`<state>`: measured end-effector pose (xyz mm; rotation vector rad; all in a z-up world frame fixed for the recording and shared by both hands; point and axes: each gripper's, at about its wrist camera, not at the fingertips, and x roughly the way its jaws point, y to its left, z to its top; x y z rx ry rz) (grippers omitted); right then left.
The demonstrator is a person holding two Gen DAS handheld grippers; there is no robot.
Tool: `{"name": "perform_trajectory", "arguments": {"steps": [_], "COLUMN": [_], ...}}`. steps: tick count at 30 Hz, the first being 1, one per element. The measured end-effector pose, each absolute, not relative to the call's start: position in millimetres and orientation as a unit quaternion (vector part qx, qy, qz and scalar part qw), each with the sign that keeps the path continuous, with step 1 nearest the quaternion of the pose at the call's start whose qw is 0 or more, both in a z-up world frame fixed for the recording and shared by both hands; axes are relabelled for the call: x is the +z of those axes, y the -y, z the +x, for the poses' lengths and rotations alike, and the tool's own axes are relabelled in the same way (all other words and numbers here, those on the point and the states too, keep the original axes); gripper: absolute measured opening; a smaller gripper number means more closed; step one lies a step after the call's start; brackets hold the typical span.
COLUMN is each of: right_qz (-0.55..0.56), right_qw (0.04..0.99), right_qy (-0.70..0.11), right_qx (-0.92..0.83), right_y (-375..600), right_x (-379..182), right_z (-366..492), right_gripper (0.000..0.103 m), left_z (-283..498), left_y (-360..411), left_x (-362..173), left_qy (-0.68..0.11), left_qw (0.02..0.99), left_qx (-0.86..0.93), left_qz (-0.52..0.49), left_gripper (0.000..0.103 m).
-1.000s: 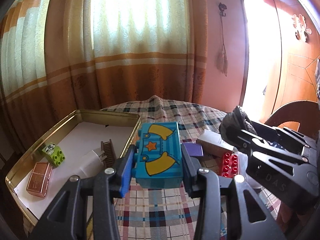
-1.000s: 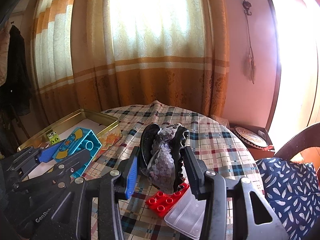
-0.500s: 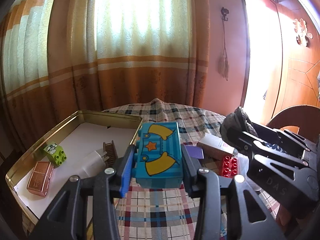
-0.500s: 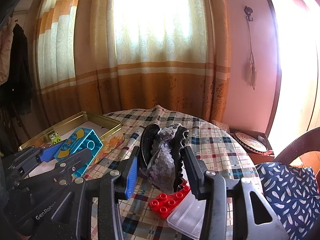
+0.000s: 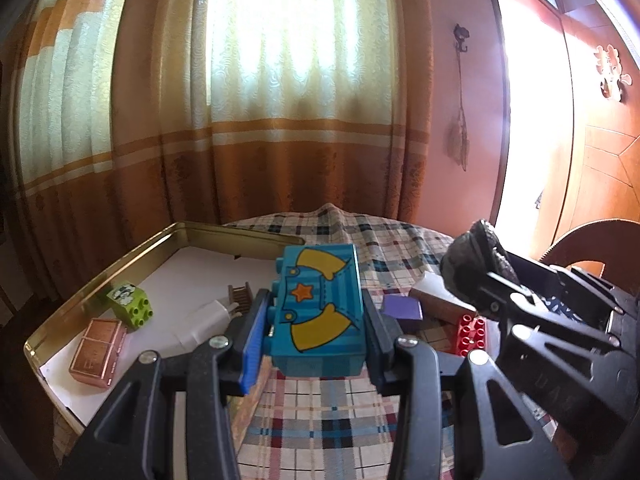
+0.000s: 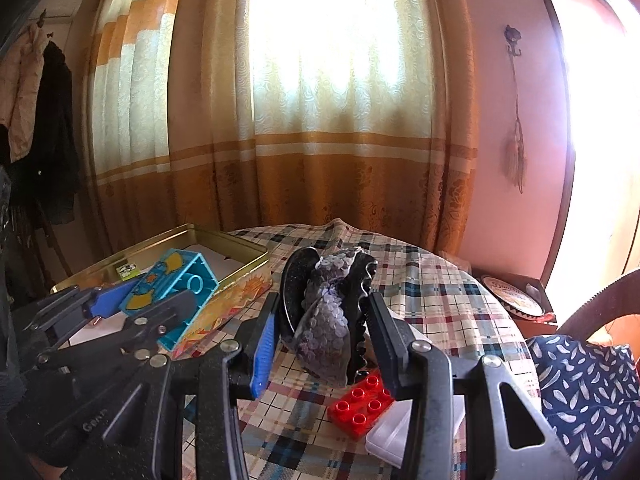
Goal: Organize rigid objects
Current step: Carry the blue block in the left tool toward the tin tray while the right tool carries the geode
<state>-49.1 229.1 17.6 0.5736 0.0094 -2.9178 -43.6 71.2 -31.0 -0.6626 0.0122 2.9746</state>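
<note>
Blocks belonged in the tin (image 5: 120, 264): your left gripper (image 5: 316, 328) clenched the blue block (image 5: 320, 312), your right gripper (image 6: 322, 332) a sequined hair clip (image 6: 326, 312); you needed to clear the rim before letting go.

We could not see the near end of the blue printed brick (image 5: 320, 312); the left gripper's (image 5: 316, 344) 2 fingers covered its sides. The white plug (image 5: 208, 318) in the gold tin (image 5: 132, 252) was partly hidden behind 1 finger, and the small brown comb-like piece (image 5: 239, 294) was too small to name. The purple block (image 5: 401, 307) and red brick (image 5: 473, 334) were each partly covered. In the right wrist view, the clear box (image 6: 394, 432) sat half hidden behind the right gripper (image 6: 324, 332), whose dark sequined item (image 6: 328, 316) we could not identify. Both grippers' handles ran off the bottom edge.
</note>
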Motion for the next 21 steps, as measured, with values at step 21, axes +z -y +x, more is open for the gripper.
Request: {"name": "perform_trajectory", "arguments": {"steps": [21], "right_qz": [0.190], "right_qw": [0.104], "right_qy": [0.001], "right_qx": [-0.976], "right_y": [-215.3], "right_x": [16.6], "right_z": [-44.6], "right_gripper": [0.046], "left_z": [-41.6], "left_y": [-38.9], "left_x": [-30.4], "left_qy": [0.018], "left_qw": [0.022], "left_qx": [0.977], "left_qz": [-0.210], "left_gripper": [0.041]}}
